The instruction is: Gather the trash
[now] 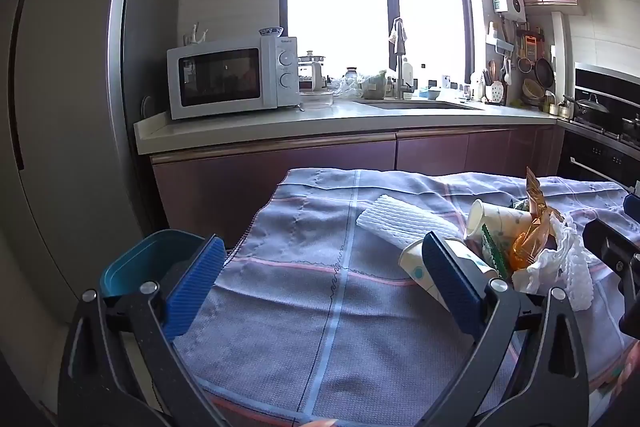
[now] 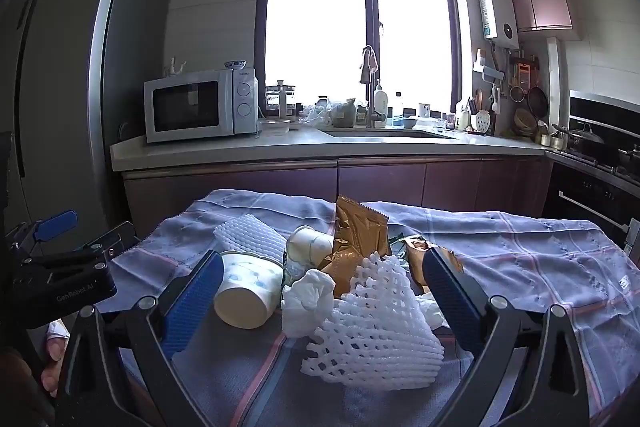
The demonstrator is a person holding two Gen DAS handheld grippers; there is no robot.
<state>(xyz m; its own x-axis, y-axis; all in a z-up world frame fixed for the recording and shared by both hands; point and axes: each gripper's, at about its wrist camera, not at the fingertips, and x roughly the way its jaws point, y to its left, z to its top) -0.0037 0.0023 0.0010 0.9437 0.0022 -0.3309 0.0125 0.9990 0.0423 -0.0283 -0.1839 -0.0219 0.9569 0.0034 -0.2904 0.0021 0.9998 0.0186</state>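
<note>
Trash is heaped on a table under a purple checked cloth [image 2: 520, 251]. The heap holds a tipped paper cup [image 2: 248, 291], a second cup [image 2: 310, 245], a white ribbed foam sleeve [image 2: 248, 239], a brown wrapper [image 2: 360, 231], a crumpled tissue [image 2: 308, 299] and a white foam net [image 2: 376, 327]. My right gripper [image 2: 324, 259] stands open just in front of the heap, the net and tissue between its fingers, untouched. My left gripper [image 1: 323, 243] is open over bare cloth. The cups [image 1: 496, 219], sleeve [image 1: 400, 219] and net [image 1: 576, 267] lie to its right.
A blue bin [image 1: 152, 259] sits below the table's left edge. Beyond the table run a kitchen counter [image 1: 280, 127] with a microwave [image 1: 232, 79] and a sink. A tall fridge [image 1: 60, 107] stands at the left and a stove [image 1: 604, 131] at the right. A person's hand [image 2: 52, 351] shows low at the left.
</note>
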